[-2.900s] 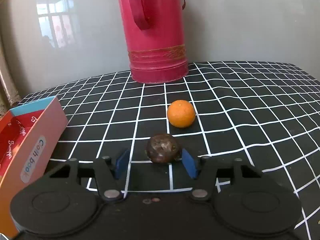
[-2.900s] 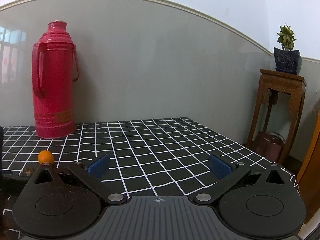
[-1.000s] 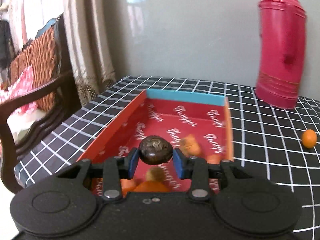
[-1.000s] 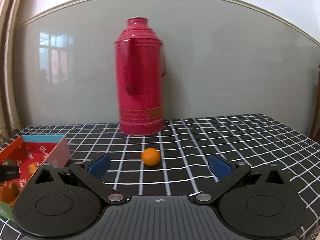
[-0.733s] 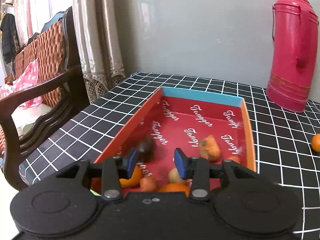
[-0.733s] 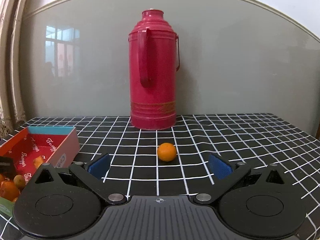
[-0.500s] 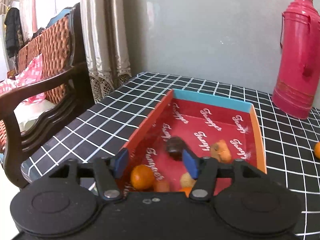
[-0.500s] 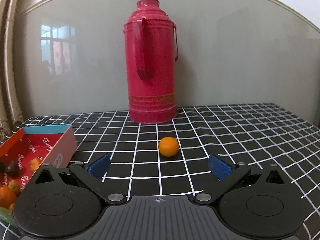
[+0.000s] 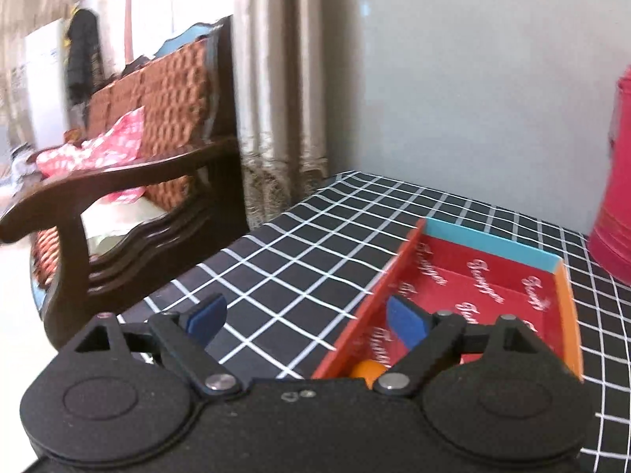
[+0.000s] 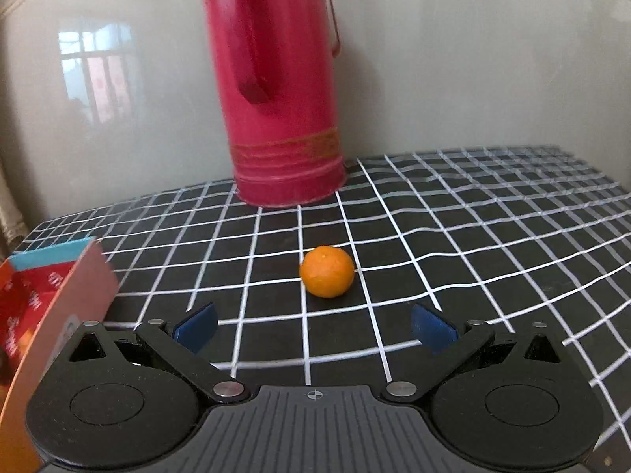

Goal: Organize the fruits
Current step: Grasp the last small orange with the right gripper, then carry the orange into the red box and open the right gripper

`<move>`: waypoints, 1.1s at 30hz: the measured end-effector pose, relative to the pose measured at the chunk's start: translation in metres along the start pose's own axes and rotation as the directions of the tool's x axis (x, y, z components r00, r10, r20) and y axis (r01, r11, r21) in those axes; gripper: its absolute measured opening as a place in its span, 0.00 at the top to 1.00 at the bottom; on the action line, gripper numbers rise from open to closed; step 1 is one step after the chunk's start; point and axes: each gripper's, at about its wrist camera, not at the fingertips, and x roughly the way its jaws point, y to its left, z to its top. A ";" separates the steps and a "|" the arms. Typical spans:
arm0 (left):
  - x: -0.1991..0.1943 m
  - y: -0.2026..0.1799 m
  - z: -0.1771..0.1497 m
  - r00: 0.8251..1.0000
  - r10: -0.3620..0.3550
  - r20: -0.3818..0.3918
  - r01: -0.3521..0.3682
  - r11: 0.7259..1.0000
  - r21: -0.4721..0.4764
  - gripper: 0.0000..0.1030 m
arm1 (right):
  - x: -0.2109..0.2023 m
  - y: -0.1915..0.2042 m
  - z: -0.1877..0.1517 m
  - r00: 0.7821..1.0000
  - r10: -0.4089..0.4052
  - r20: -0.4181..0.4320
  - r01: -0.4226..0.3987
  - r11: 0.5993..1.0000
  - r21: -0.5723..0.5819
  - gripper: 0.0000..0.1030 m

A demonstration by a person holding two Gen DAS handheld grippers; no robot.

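Orange and round, the mandarin [image 10: 327, 271] sat alone on the checked tablecloth [image 10: 493, 244], a little ahead of the right gripper [image 10: 314, 327] and roughly centred between its blue pads [image 10: 197, 325], touching neither. Those jaws were spread wide and held nothing. Behind the fruit stood a red flask [image 10: 282, 90], upright near the wall. At the left edge of that view the box [image 10: 59, 287] showed its pink outer wall and blue end.

From the left wrist view, the left gripper [image 9: 307, 317] hung over the near left wall of the box [image 9: 550, 262], one pad above the cloth [image 9: 276, 260] and the other above the red interior. Its jaws were released and empty too. Just under the right pad an orange fruit [image 9: 368, 370] peeked out from inside the box, mostly hidden by the gripper body. The flask [image 9: 615, 181] was cut off at the right edge. Beyond the table stood a dark wooden chair [image 9: 118, 181] and pale curtains [image 9: 276, 90]; this view was blurred.
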 end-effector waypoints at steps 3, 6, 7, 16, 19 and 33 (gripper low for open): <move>0.005 0.012 0.003 1.000 0.019 -0.021 -0.019 0.999 -0.034 0.20 | 0.020 -0.009 0.011 1.000 -0.001 -0.025 0.003 0.999 0.052 0.00; 0.011 0.020 0.004 0.998 0.032 -0.047 -0.035 0.998 -0.050 0.20 | 0.036 -0.012 0.018 0.999 -0.029 -0.037 0.030 0.999 0.043 0.00; 0.013 0.022 0.004 0.998 0.038 -0.053 -0.041 0.998 -0.057 0.20 | 0.039 -0.012 0.019 0.999 -0.036 -0.038 0.038 0.999 0.038 0.00; 0.016 0.033 0.005 0.996 0.071 -0.062 -0.075 0.995 -0.059 0.18 | 0.057 -0.007 0.024 0.997 -0.064 -0.053 0.064 0.998 -0.003 0.54; 0.017 0.036 0.005 0.995 0.079 -0.065 -0.083 0.994 -0.066 0.18 | 0.056 -0.008 0.023 0.997 -0.057 -0.049 0.057 0.998 -0.008 0.63; 0.023 0.053 0.005 0.988 0.106 -0.116 -0.118 0.987 -0.107 0.17 | 0.002 0.025 0.015 0.991 0.137 0.006 -0.136 0.987 -0.080 0.63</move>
